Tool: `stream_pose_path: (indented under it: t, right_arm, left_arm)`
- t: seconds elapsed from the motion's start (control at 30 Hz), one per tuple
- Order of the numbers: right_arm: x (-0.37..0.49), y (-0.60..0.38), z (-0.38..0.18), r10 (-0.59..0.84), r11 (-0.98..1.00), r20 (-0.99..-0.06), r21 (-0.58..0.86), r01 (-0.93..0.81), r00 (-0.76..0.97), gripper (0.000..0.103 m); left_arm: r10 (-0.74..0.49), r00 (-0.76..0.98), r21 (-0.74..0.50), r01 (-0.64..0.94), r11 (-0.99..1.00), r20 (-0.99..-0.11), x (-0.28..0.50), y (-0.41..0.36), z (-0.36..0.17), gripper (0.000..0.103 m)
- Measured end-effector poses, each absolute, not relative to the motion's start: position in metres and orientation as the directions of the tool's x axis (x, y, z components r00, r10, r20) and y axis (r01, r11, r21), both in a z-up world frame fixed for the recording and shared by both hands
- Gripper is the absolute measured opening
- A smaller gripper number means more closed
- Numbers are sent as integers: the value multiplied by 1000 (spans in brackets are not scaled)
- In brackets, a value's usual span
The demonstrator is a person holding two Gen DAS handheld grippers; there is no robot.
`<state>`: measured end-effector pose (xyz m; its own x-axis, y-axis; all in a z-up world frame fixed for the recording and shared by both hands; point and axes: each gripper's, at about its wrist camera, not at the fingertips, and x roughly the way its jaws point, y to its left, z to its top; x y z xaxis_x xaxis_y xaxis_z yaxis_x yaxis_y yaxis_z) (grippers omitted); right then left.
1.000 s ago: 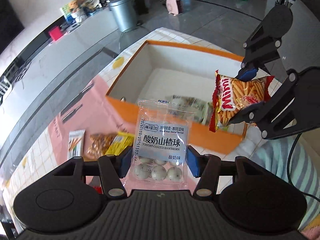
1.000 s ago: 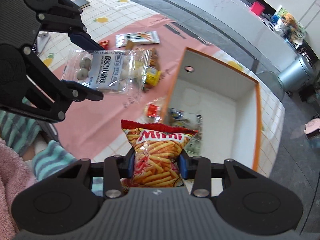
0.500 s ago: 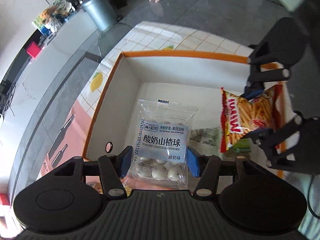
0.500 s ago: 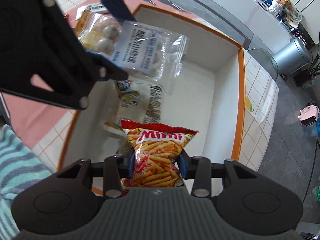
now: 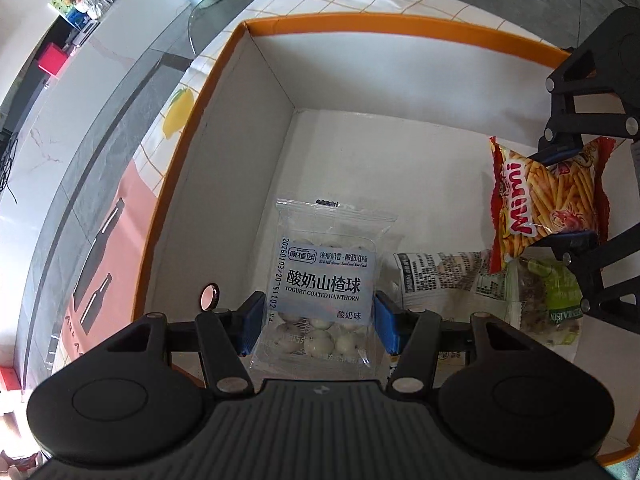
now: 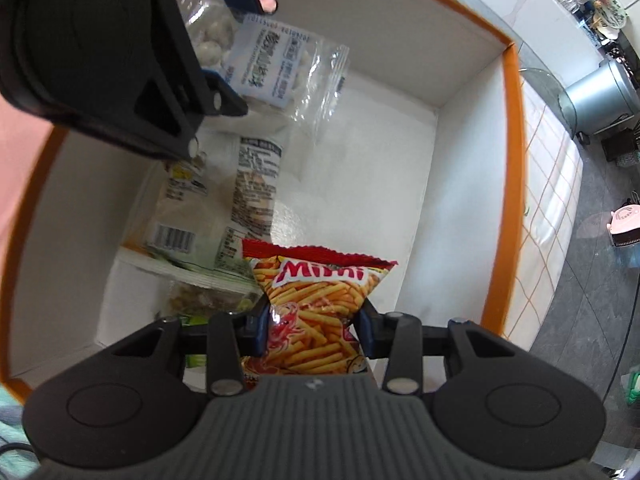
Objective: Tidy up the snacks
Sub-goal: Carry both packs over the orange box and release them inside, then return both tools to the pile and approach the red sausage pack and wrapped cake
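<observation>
Snack packets [image 6: 224,216] on box [image 5: 224,128] floor; left claw [image 5: 318,322] clamps hawthorn bag [image 5: 324,280], right claw [image 6: 314,326] Mimi bag [image 6: 316,300].

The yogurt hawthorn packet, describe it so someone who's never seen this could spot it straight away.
Find the white box with the orange rim. Two grippers hang over it, each holding a snack. The yogurt hawthorn packet is in the left gripper: clear plastic, pale blue label, white balls inside, unlike the red-and-orange Mimi fries bag beside it.
</observation>
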<state>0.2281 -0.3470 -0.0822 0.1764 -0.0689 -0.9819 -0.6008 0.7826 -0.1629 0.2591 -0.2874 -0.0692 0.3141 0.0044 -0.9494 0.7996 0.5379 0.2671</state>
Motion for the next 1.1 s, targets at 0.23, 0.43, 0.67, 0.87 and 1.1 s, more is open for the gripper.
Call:
stream_pose_path:
  t: [0.23,0.43,0.67,0.87,1.1]
  right_arm:
    - [228,-346,-94,-68,781,-986,-150,-606,155,39]
    - [239,-352,-94,-77,791,-987,-148,-594,143,40]
    - [241,-351,-87,-92,807,-982,-169,-566,163,56]
    - [241,-346,-69,-86,825,-979,-174,-537,186,61]
    - [234,-329,-40,-23,861,-980,-119,-494,196,61]
  left_arm:
    - [51,332,306,786,537,-942,263,-294,-81,66]
    - [45,329,301,790,533,-943,260,-299,-80,71]
    - [-8,321,259,779,571,-947,255,-289,-66,76]
    - [-63,334,232,767,598,-941,240,-278,-36,77]
    - [-97,377,239,744,624,-921,218,-248,-7,77]
